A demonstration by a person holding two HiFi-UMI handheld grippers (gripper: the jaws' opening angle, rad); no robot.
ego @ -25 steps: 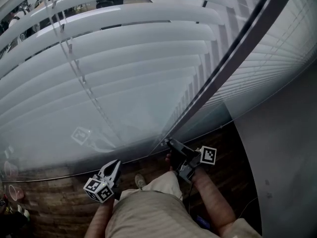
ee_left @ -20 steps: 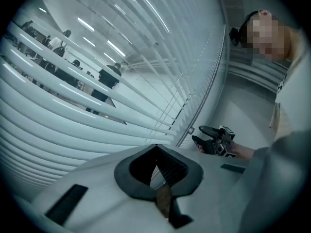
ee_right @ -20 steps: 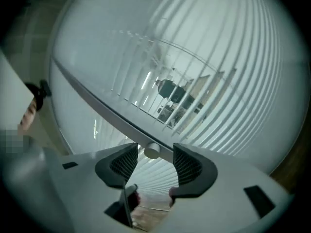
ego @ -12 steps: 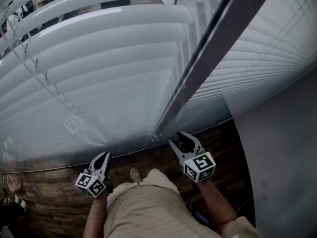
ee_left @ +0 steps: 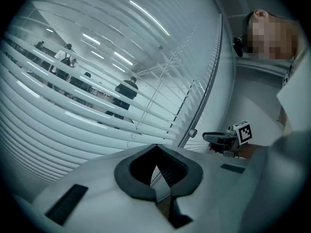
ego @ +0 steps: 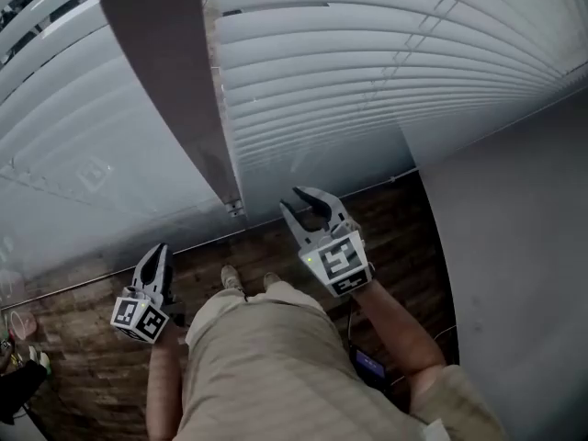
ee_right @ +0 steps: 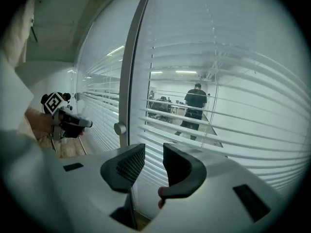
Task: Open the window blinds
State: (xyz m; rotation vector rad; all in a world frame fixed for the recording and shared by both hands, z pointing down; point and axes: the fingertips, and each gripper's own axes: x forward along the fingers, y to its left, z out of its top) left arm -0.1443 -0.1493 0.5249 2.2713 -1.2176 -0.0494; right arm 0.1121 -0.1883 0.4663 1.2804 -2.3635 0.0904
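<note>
White window blinds (ego: 367,53) hang behind glass, in two panes parted by a dark upright frame (ego: 175,81) with a small round knob (ego: 236,209) near its foot. The slats stand apart enough that a room shows through them in both gripper views. My right gripper (ego: 308,200) is raised in front of the right pane (ee_right: 228,130), just right of the knob (ee_right: 119,128). Its jaws have just been closing and still stand apart with nothing between them (ee_right: 154,161). My left gripper (ego: 154,263) hangs lower by the left pane (ee_left: 73,106), jaws together and empty.
A plain grey wall (ego: 514,246) closes off the right side. Wooden floor (ego: 83,356) and the person's shoes (ego: 230,278) lie below the glass. Beyond the blinds people stand in an office (ee_right: 196,101). Thin lift cords (ego: 432,21) run down the slats.
The head view has swung right, so the frame now lies at the left. My right gripper has rolled upright, risen toward the glass and narrowed its jaws. My left gripper has lifted a little.
</note>
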